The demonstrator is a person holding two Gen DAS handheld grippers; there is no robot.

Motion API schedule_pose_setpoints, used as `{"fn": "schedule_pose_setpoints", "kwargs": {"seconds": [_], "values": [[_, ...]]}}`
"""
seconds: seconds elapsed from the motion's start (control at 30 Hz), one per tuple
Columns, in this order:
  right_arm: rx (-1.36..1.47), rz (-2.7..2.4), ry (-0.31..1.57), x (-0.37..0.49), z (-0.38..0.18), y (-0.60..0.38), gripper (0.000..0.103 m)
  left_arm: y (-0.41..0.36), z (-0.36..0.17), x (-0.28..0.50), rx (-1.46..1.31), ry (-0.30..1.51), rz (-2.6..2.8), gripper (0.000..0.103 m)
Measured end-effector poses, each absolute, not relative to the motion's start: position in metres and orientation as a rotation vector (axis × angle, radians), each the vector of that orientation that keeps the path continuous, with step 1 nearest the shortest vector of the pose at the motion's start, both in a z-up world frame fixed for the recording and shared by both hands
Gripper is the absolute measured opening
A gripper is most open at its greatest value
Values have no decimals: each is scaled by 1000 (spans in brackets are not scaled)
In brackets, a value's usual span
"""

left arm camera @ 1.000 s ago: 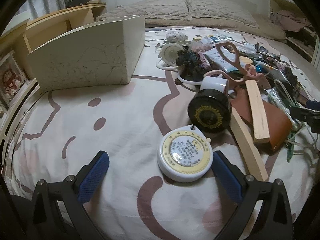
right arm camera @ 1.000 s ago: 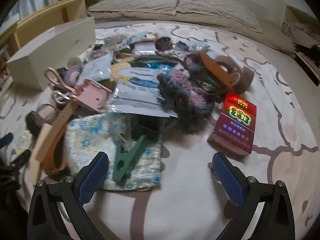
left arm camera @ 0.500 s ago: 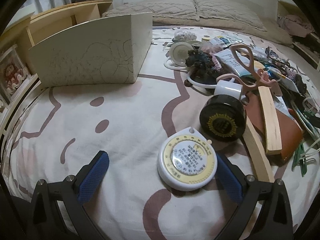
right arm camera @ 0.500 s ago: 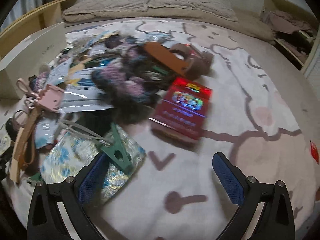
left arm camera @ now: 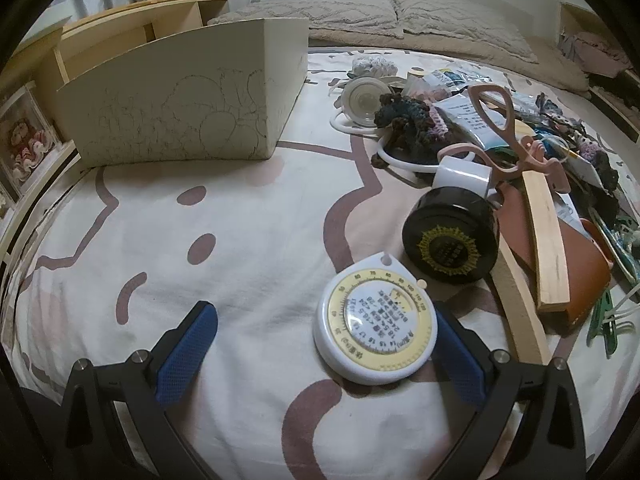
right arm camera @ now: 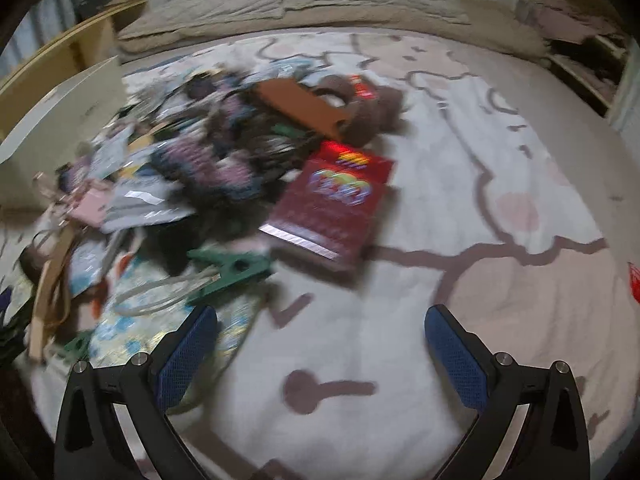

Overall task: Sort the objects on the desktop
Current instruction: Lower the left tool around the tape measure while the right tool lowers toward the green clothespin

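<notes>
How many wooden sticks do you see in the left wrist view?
2. One wooden stick lies across the brown leather pouch; the other lies beside the pouch, right of the tape measure. The pile may hide more.

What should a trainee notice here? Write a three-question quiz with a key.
1. True or false: the left tongs are shut on the tape measure.
2. Multiple choice: what lies just beyond the tape measure? A) black jar B) red box C) green clip
3. Fill in: in the right wrist view, the right tongs are open over bare ____.

Key: 1 false, they are open, with the tape measure next to the right finger. 2 A. 3 bedsheet.
</notes>
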State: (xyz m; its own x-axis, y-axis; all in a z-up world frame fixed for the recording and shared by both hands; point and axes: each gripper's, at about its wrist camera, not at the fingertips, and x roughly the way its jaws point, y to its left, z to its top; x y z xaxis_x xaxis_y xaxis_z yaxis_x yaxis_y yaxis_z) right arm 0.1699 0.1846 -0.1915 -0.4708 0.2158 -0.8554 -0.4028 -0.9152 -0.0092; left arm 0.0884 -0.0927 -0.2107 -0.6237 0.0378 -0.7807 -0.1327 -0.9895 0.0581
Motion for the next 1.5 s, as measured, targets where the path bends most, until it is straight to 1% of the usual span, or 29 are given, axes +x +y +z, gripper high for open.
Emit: {"fn": "schedule_pose_setpoints", "kwargs": {"seconds": [0.17,0.33,0.5,0.73,0.87,0.97,1.13,1.23,1.33,1.5], "values": [[-1381,2422,213,163,-196,170,103,-93,-211,88,-1317,165,2740,103],[-1390,2397,307,167,-201,176,103,-94,-211,87,-1318,158,2738,103],[-1376,2375,280,167,-202,172,103,-92,-211,86,-1309,167,2739,103],[-1369,2374,298,167,-203,174,103,-88,-208,88,-1266,202,2739,101],[-1363,2355,339,163,-204,177,103,-79,-205,91,-1217,272,2730,92],[-1364,2362,302,162,-205,175,103,-74,-204,93,-1189,314,2715,85],[-1382,2386,344,165,-207,180,103,-72,-204,92,-1176,326,2705,80],[-1379,2379,324,165,-206,177,103,-72,-204,92,-1176,321,2704,78],[-1356,2377,298,167,-203,175,103,-73,-204,92,-1177,314,2701,72],[-1266,2414,174,168,-194,167,103,-71,-203,93,-1170,312,2699,68]]}}
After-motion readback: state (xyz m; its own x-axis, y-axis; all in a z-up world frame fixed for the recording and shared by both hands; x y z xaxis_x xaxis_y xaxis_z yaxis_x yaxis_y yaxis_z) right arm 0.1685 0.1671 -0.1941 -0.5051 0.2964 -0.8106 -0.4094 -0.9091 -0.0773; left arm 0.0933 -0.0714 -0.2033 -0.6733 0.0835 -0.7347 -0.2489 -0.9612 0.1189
